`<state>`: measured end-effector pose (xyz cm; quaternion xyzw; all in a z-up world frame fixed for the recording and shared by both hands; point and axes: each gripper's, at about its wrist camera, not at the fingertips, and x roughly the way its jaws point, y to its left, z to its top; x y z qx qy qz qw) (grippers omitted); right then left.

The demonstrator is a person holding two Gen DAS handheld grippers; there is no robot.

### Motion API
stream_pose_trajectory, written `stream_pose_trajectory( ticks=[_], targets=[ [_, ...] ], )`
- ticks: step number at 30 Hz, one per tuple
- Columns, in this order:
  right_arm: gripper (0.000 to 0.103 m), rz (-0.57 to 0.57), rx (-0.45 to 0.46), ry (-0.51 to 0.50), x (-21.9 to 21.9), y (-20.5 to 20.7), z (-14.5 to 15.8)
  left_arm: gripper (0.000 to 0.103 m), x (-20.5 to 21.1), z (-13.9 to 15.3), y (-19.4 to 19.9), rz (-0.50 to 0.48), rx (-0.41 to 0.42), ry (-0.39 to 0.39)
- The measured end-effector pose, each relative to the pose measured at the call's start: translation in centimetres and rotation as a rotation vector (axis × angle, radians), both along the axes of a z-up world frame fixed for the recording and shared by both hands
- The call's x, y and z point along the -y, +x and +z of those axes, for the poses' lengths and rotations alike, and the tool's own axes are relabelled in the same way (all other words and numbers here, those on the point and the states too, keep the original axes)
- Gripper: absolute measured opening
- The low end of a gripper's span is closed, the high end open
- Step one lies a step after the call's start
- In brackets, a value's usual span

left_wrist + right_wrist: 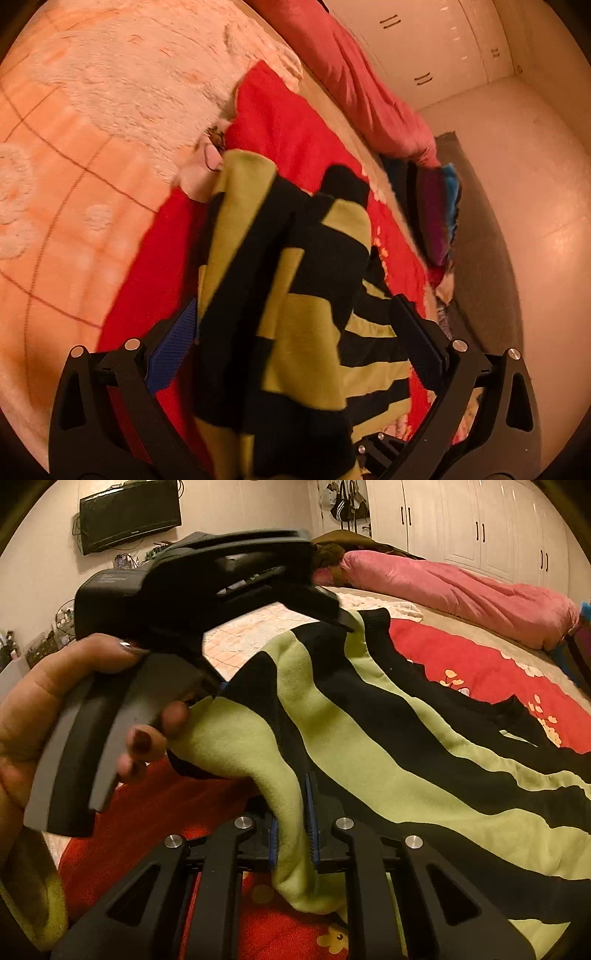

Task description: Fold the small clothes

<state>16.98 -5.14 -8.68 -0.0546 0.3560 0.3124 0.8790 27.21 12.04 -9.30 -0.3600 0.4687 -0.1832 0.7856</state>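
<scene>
Right tongs (293, 823) pinching striped garment (369, 746), left tongs (295, 332) spread wide around it, red blanket (280, 125) beneath

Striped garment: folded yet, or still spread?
Still spread, not folded: the green-and-black striped garment drapes loosely across the red blanket, a bunched edge pinched in the right gripper.

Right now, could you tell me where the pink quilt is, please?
In the right wrist view, the pink quilt lies along the bed's far side, below the white wardrobes, beyond the red blanket.
</scene>
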Motion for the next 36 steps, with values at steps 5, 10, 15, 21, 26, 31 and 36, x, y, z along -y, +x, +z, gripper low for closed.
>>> stream_pose_trajectory(
  ticks=[5,10,15,21,26,31,36],
  targets=[
    [0.009,-0.015,-0.024,0.042,0.6,0.3,0.5,0.032,0.5,-0.1,-0.6,0.034,-0.017,0.001],
    [0.009,-0.029,-0.041,0.111,2.4,0.3,1.8,0.019,0.7,2.0,-2.4,0.068,0.025,-0.034],
    [0.008,-0.065,-0.077,0.232,7.3,0.2,3.6,0.019,4.1,5.1,-3.4,0.042,0.082,-0.048],
    [0.008,-0.134,-0.062,0.303,13.6,-1.0,5.6,0.019,11.0,8.8,-3.7,-0.023,0.113,-0.010],
    [0.007,-0.224,-0.082,0.327,19.2,-2.1,5.4,0.020,18.1,9.5,-3.4,-0.075,0.096,0.077],
    [0.007,-0.300,-0.184,0.373,23.1,-3.1,3.2,0.029,24.8,8.9,-4.2,-0.184,0.060,0.222],
    [0.007,-0.322,-0.265,0.384,24.0,-4.2,1.0,0.038,29.3,8.1,-4.9,-0.301,0.044,0.424]
  ],
)
